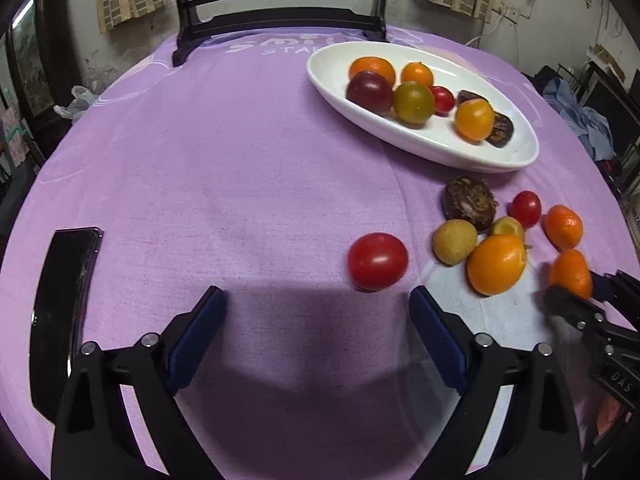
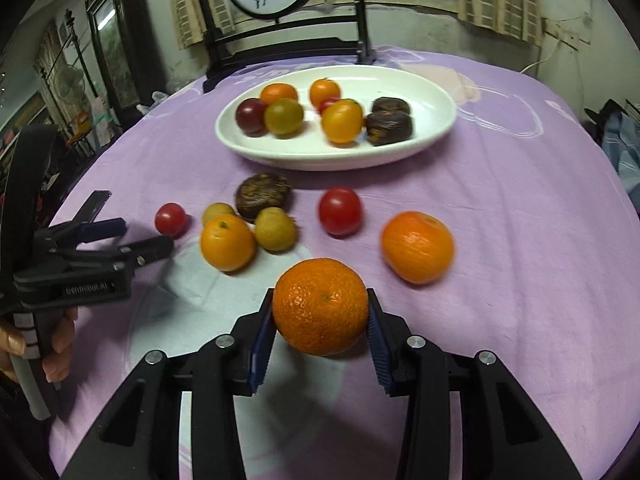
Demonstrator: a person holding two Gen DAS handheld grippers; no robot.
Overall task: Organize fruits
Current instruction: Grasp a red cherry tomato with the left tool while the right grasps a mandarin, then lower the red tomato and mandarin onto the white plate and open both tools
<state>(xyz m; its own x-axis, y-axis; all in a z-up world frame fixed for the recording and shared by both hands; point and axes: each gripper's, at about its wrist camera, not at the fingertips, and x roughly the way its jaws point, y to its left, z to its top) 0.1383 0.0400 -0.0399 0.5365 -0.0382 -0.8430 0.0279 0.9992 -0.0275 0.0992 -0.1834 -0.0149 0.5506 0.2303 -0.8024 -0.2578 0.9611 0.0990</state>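
My right gripper (image 2: 320,316) is shut on an orange mandarin (image 2: 321,306), near the table's front; it also shows in the left wrist view (image 1: 570,274). My left gripper (image 1: 316,300) is open and empty, just short of a red tomato (image 1: 377,261). A white oval dish (image 2: 432,120) at the back holds several fruits. Loose fruits lie in front of it: an orange tomato (image 2: 227,242), a second mandarin (image 2: 417,246), a red tomato (image 2: 340,211), a small red tomato (image 2: 170,219), two yellow-green fruits (image 2: 275,229) and a dark brown fruit (image 2: 262,196).
A purple cloth (image 1: 240,160) covers the round table. A black phone (image 1: 60,312) lies at the left near my left gripper. A dark wooden stand (image 2: 280,56) with a round painted screen is at the table's far edge.
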